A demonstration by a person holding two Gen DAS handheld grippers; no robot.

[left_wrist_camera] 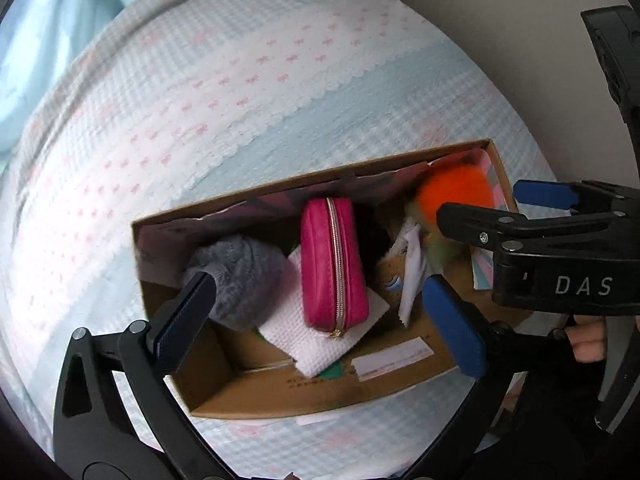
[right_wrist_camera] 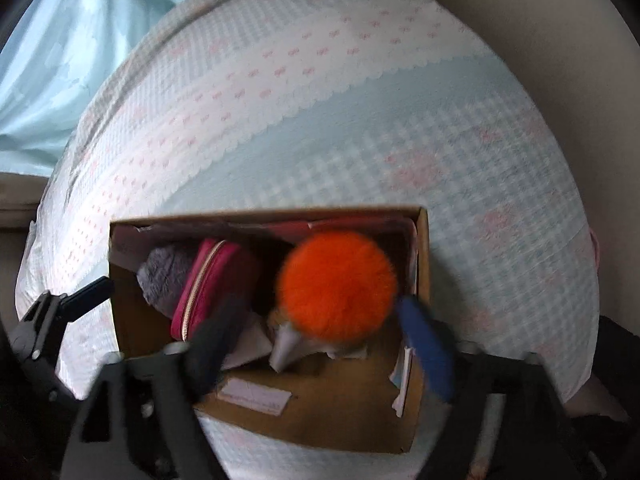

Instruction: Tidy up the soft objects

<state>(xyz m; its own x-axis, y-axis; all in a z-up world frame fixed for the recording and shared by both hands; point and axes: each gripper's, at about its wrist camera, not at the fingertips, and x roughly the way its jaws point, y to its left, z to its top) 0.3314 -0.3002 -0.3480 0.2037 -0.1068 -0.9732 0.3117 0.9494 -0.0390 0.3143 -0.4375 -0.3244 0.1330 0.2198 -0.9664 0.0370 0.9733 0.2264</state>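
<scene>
text: "DAS" | on: right hand-held gripper (left_wrist_camera: 504, 240) body | box label (left_wrist_camera: 394, 358): unreadable

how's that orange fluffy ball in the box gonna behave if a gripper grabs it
The orange fluffy ball looks like long soft fur, so it would probably squash between the pads rather than resist. It seems light for its bulk. Being round and resting on top of loose items in the cardboard box, it may roll or shift if nudged rather than gripped.
</scene>
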